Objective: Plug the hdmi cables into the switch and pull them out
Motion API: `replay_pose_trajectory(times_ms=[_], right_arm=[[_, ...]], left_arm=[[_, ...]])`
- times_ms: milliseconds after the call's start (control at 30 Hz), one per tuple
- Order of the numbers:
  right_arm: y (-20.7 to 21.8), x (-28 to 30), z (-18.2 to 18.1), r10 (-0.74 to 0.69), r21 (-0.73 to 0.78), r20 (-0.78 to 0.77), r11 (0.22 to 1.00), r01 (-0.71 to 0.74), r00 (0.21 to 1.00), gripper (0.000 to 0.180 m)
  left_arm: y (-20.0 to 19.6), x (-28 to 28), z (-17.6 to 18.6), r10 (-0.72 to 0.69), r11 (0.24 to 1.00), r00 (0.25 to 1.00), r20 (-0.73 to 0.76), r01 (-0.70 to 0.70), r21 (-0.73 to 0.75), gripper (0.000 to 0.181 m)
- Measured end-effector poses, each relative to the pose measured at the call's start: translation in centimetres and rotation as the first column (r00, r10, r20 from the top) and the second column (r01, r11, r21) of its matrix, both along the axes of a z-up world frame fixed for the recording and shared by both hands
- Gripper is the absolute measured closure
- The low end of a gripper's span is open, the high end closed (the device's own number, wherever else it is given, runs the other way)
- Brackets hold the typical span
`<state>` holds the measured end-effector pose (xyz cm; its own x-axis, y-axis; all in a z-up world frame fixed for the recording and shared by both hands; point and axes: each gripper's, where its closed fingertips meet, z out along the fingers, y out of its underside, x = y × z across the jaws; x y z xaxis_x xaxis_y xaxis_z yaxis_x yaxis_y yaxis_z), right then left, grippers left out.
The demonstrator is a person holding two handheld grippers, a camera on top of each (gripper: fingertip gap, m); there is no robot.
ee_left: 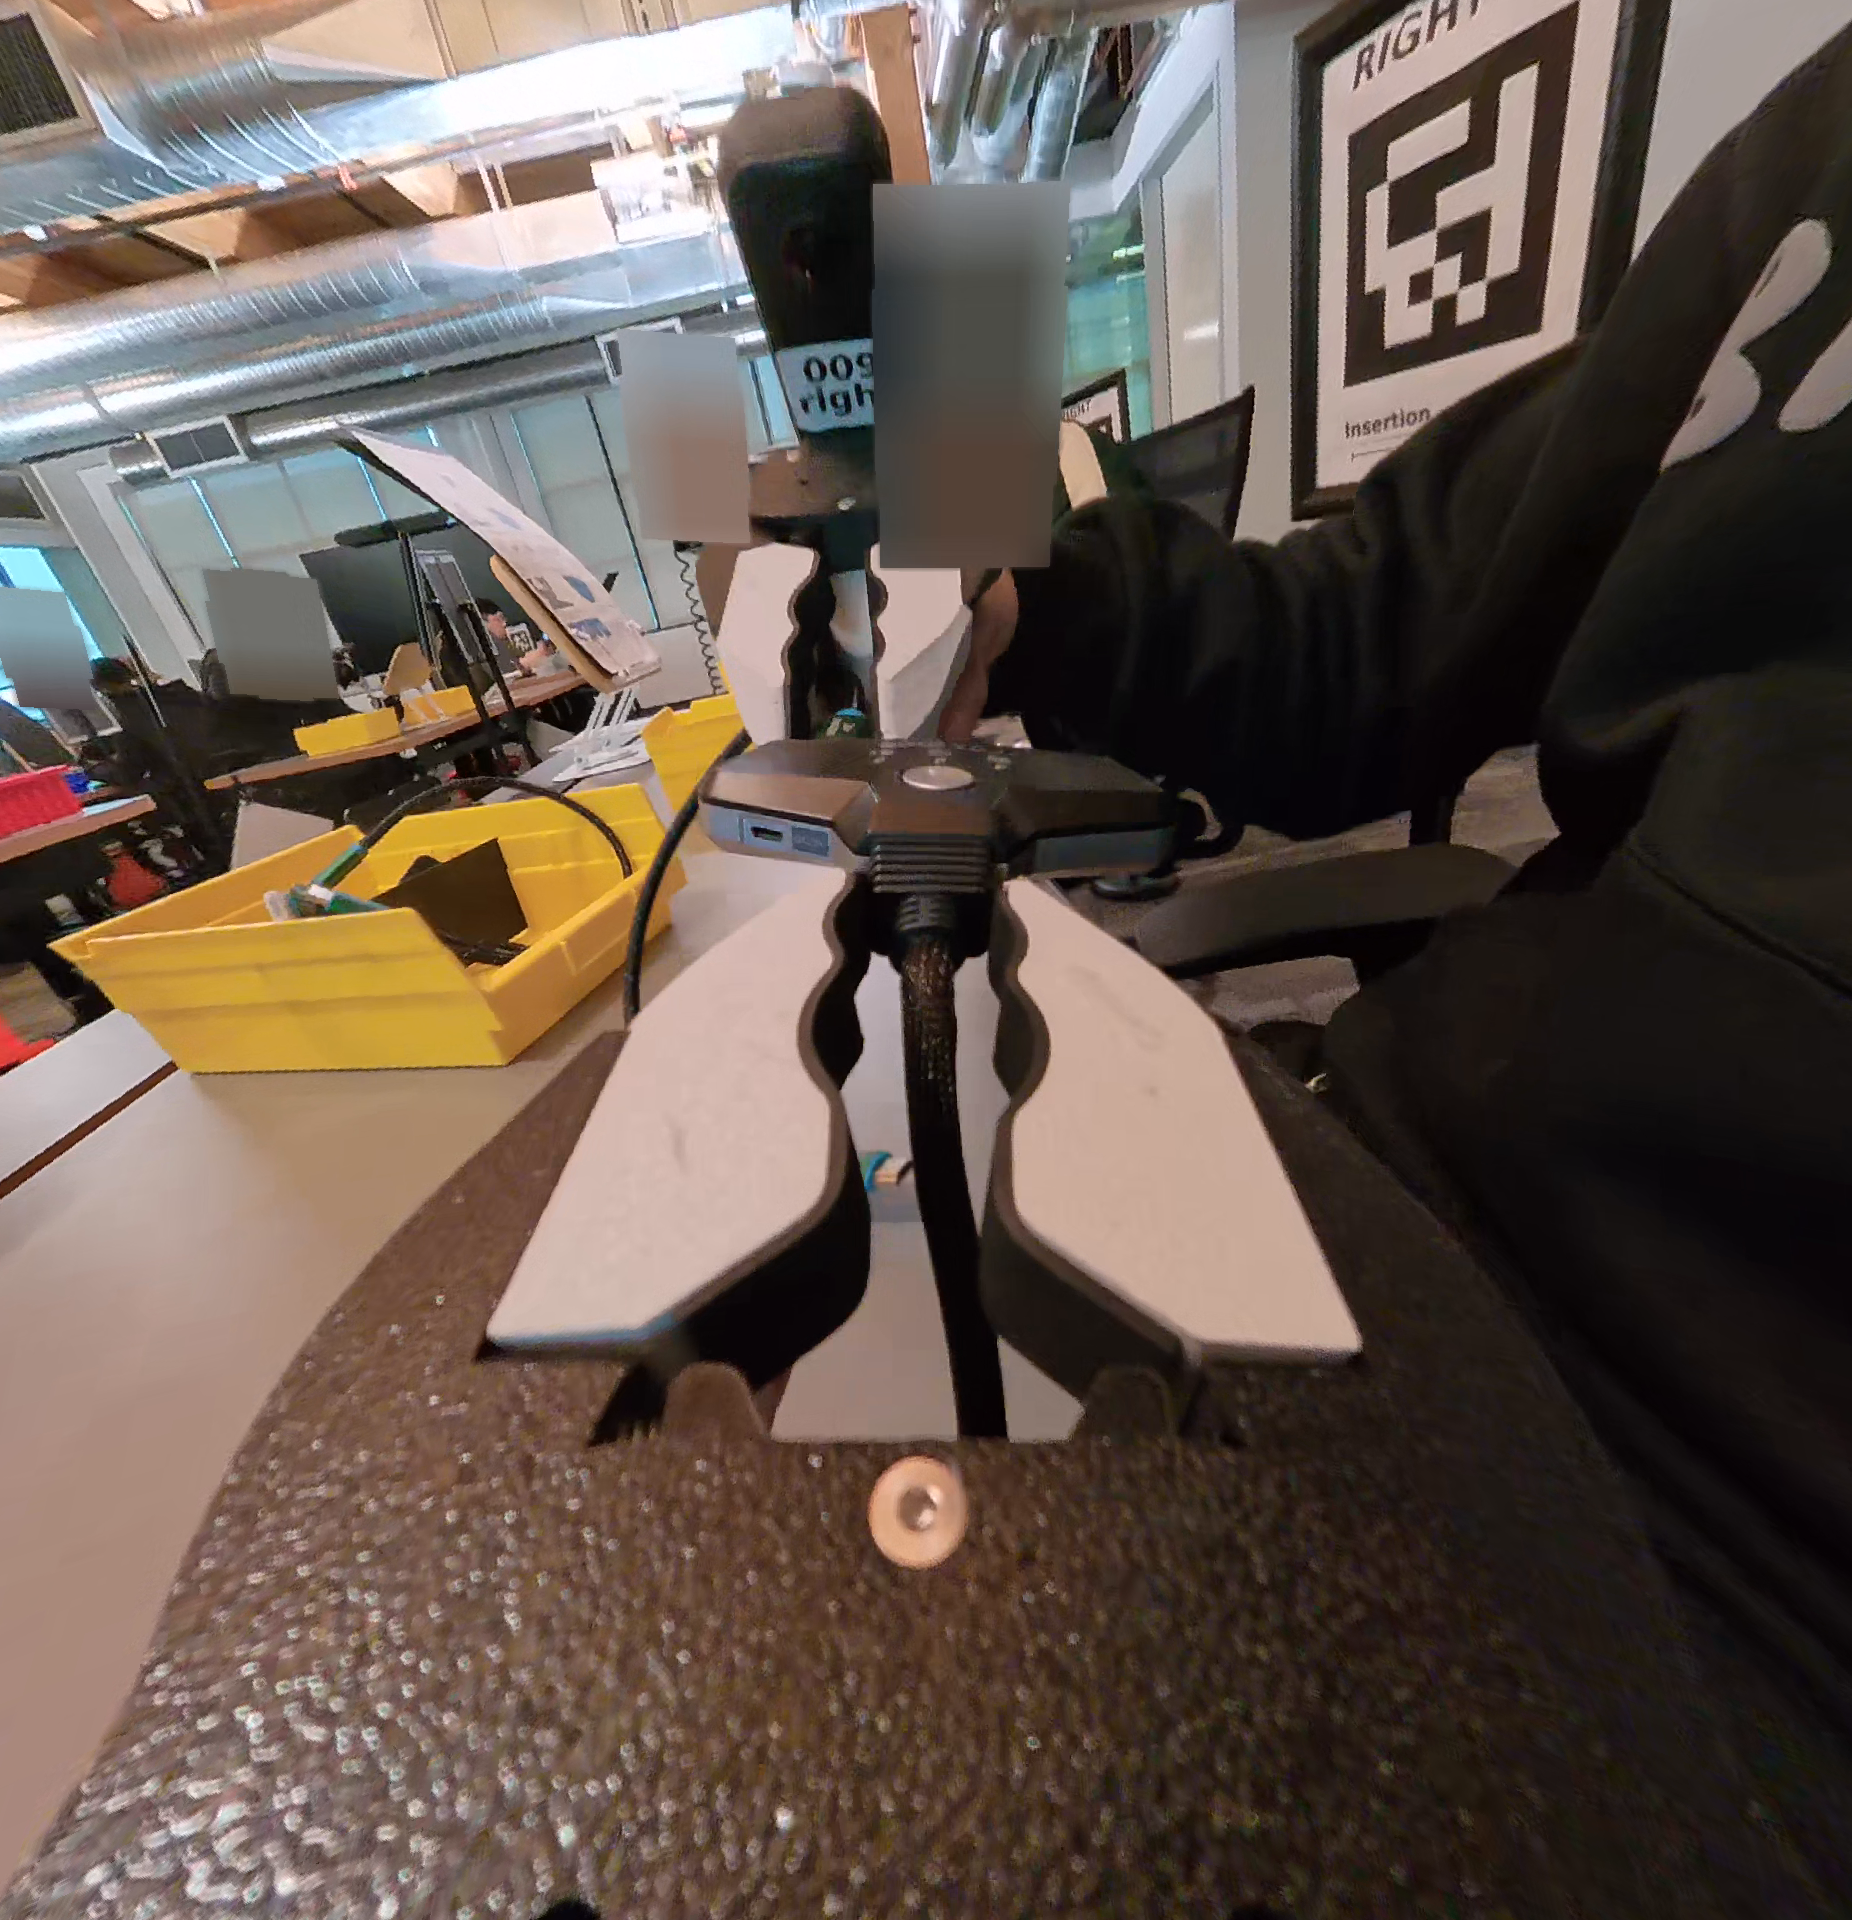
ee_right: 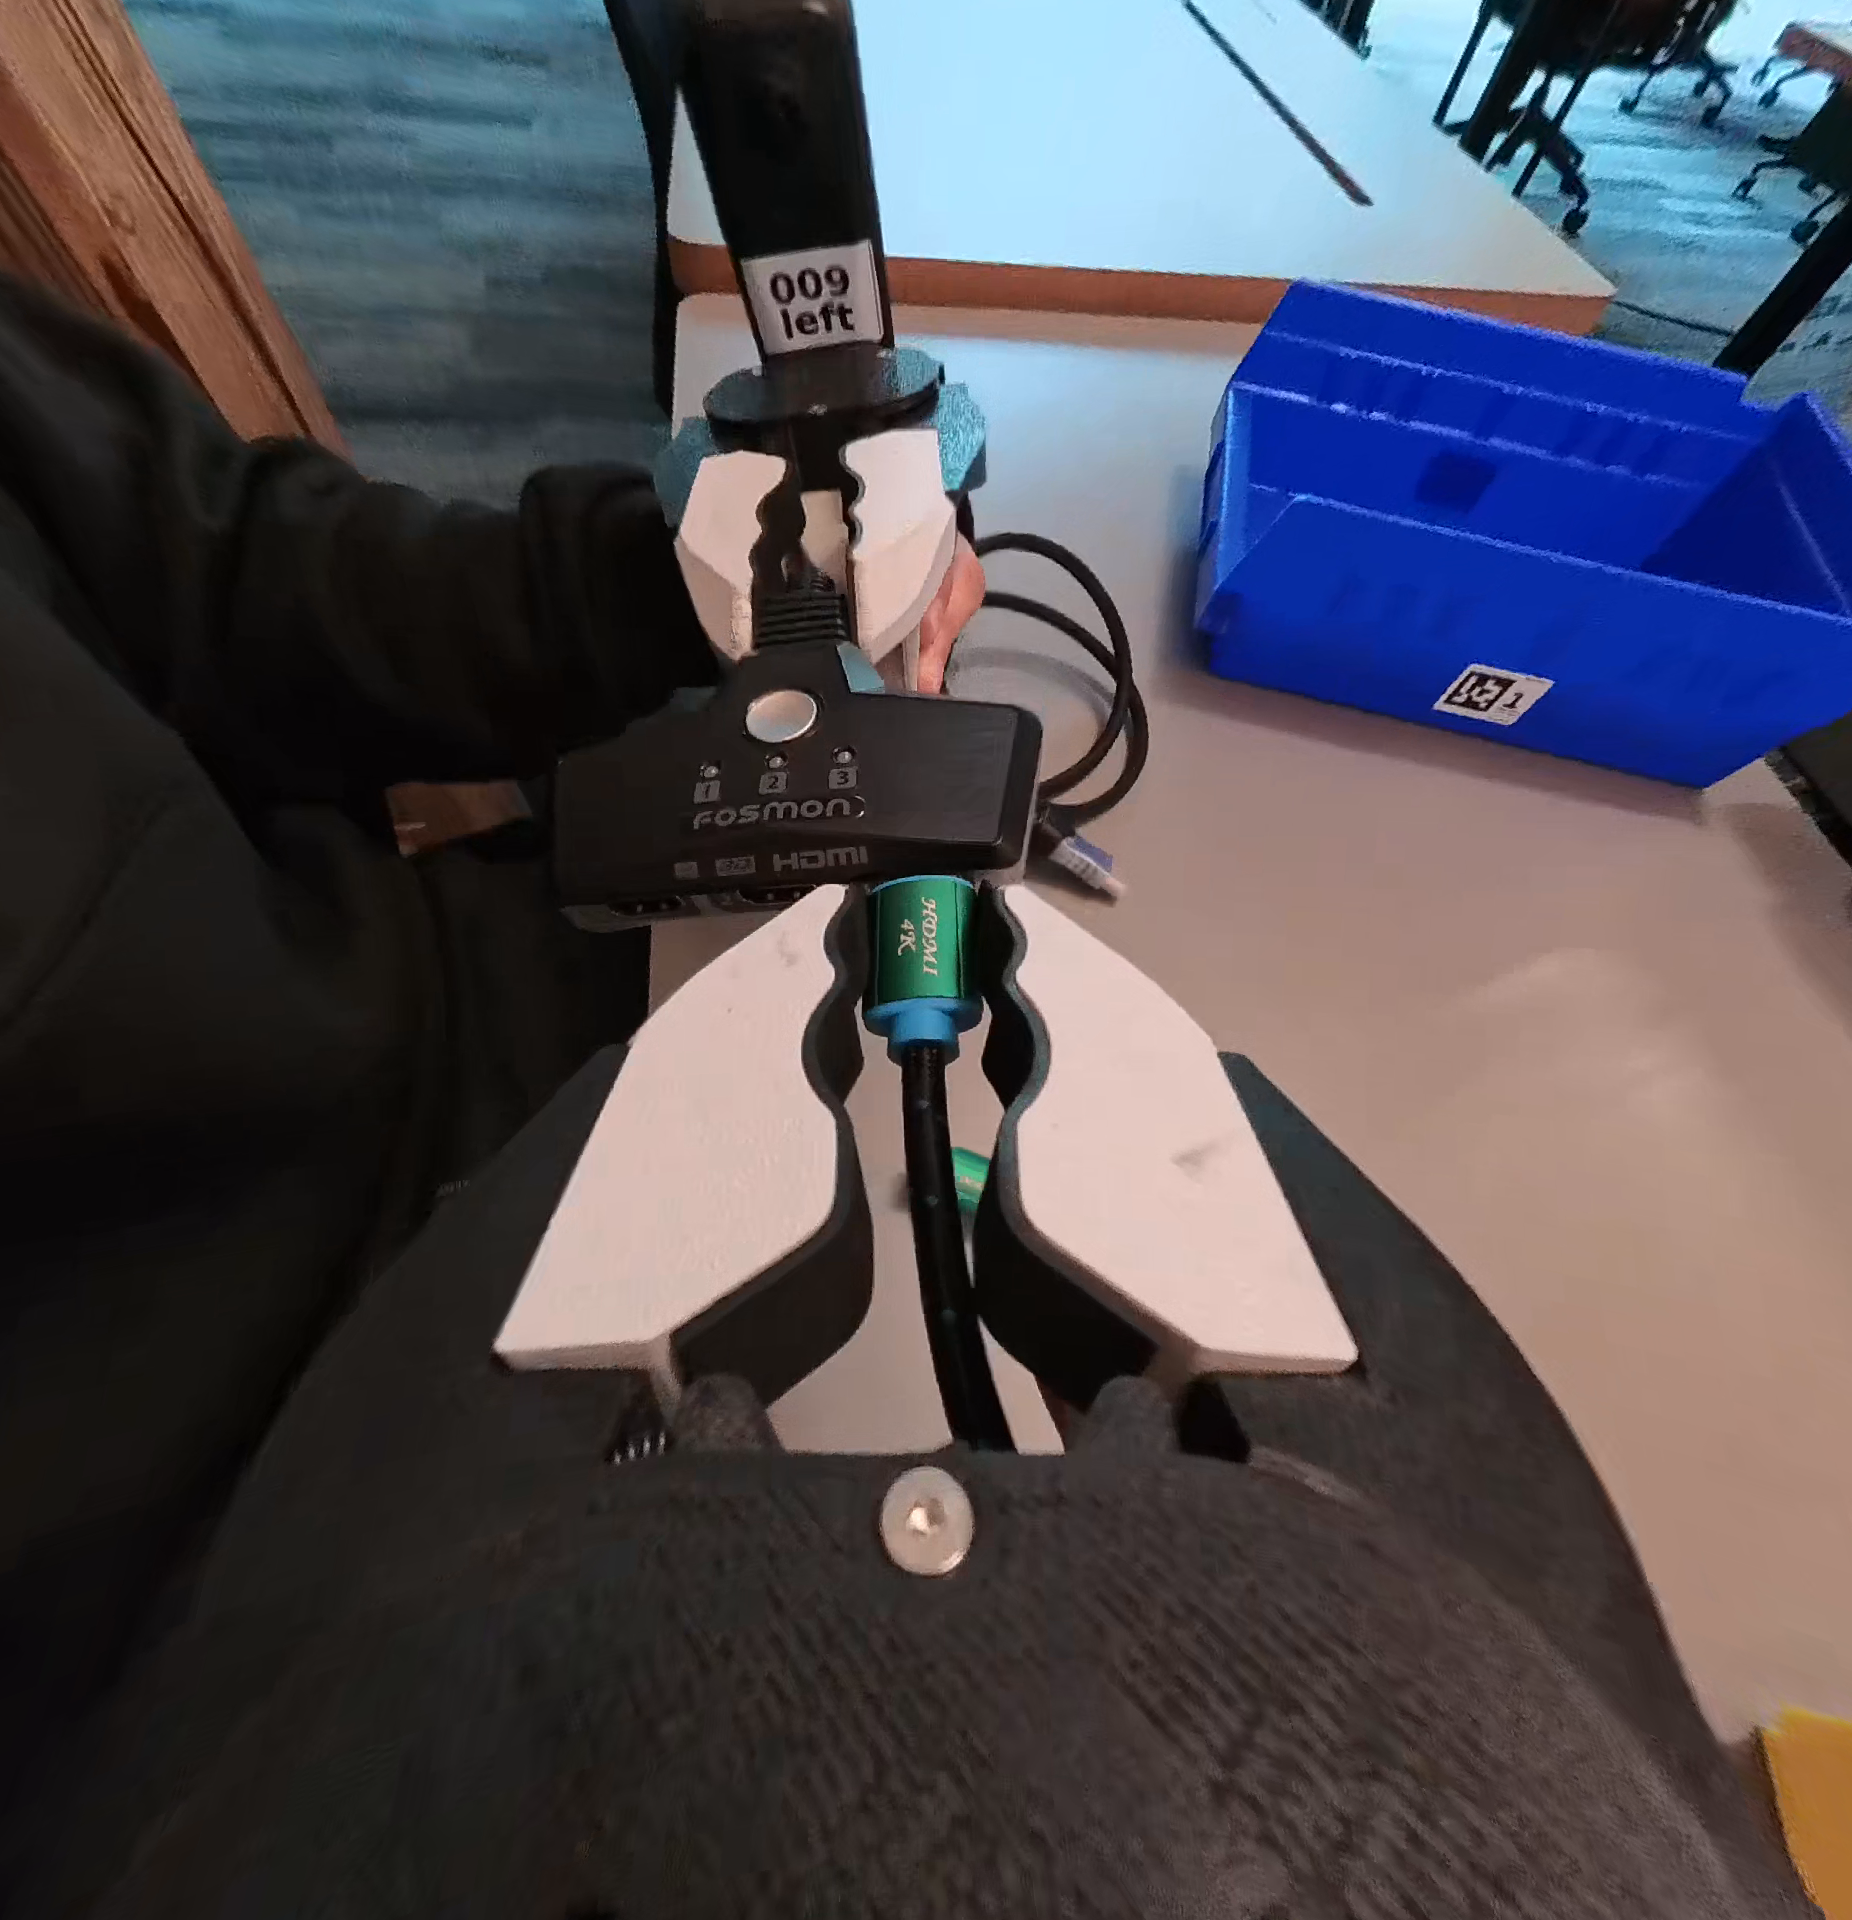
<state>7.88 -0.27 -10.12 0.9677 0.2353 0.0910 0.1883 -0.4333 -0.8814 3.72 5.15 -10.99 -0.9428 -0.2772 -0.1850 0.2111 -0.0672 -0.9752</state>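
behind the switch (ee_right: 797,800), a grey worktop (ee_right: 1369,987) is seen, with a blue bin (ee_right: 1524,582) to the switch's right in the right wrist view and a yellow bin (ee_left: 309,956) to its left in the left wrist view. the black switch is held in the air between the two grippers, its long axis lying crosswise to both sets of fingers and its button face turned up.

the left gripper (ee_left: 927,883) is clenched on the ribbed black strain relief (ee_left: 927,862) of the switch's own braided cable (ee_left: 937,1122), which runs back between the fingers along their length. the switch thus sits just past the left fingertips.

on the opposite edge, the right gripper (ee_right: 922,935) is closed around the green hdmi plug (ee_right: 917,956). the plug's long axis is lined up with the fingers, its front end pointing into the rightmost port of the switch and touching the housing; how deep it is seated cannot be told. its black cable (ee_right: 943,1247) trails back between the fingers. two other ports left of the plug are seen unoccupied. a further dark cable (ee_right: 1098,675) is coiled on the worktop beyond the switch.
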Motion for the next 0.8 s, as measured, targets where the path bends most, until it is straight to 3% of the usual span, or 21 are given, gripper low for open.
replay_pose_trajectory(times_ms=[167, 233, 300, 333, 367, 500, 567, 700, 800], right_arm=[[-0.8, 0.6, -0.2, -0.019, -0.043, 0.033, 0.999, 0.021, 0.999, 0.158], [-4.1, 6.3, 0.8, -0.264, -0.037, 0.200, 0.960, 0.277, 0.943, 0.158], [-7.7, 8.0, 5.0, -0.299, 0.136, -0.109, 0.940, 0.312, 0.948, 0.159], [-9.4, 9.7, 5.8, -0.369, 0.162, -0.036, 0.915, 0.369, 0.929, 0.159], [-10.8, 10.7, 6.0, -0.406, 0.138, 0.066, 0.908, 0.395, 0.911, 0.159], [-11.9, 13.5, 8.6, -0.413, 0.148, 0.146, 0.908, 0.393, 0.899, 0.159], [-12.3, 16.8, 10.1, -0.495, 0.195, 0.162, 0.864, 0.464, 0.854, 0.159], [-13.2, 22.4, 10.9, -0.584, 0.240, 0.081, 0.798, 0.553, 0.808, 0.159], [-13.5, 25.9, 8.9, -0.635, 0.181, -0.073, 0.750, 0.636, 0.769, 0.159]], left_arm=[[-0.2, 0.3, -0.2, 0.023, 0.999, 1.000, -0.006, -0.023, 0.023, 0.158], [3.9, 0.2, 1.6, 0.077, 0.988, 0.997, 0.008, -0.075, -0.134, 0.158], [8.3, 0.0, 3.9, 0.159, 0.950, 0.987, 0.025, -0.147, -0.275, 0.159], [9.0, -0.2, 4.6, 0.178, 0.942, 0.983, 0.044, -0.158, -0.295, 0.159], [8.9, -0.4, 4.9, 0.182, 0.943, 0.982, 0.058, -0.157, -0.292, 0.159], [6.0, -0.1, 3.7, 0.167, 0.979, 0.984, 0.063, -0.158, -0.130, 0.159], [5.0, -0.1, 3.5, 0.137, 0.984, 0.989, 0.062, -0.128, -0.124, 0.159], [4.3, -0.2, 3.2, 0.091, 0.986, 0.995, 0.045, -0.084, -0.142, 0.159], [4.4, -0.1, 2.9, 0.084, 0.986, 0.996, 0.035, -0.078, -0.147, 0.159]])
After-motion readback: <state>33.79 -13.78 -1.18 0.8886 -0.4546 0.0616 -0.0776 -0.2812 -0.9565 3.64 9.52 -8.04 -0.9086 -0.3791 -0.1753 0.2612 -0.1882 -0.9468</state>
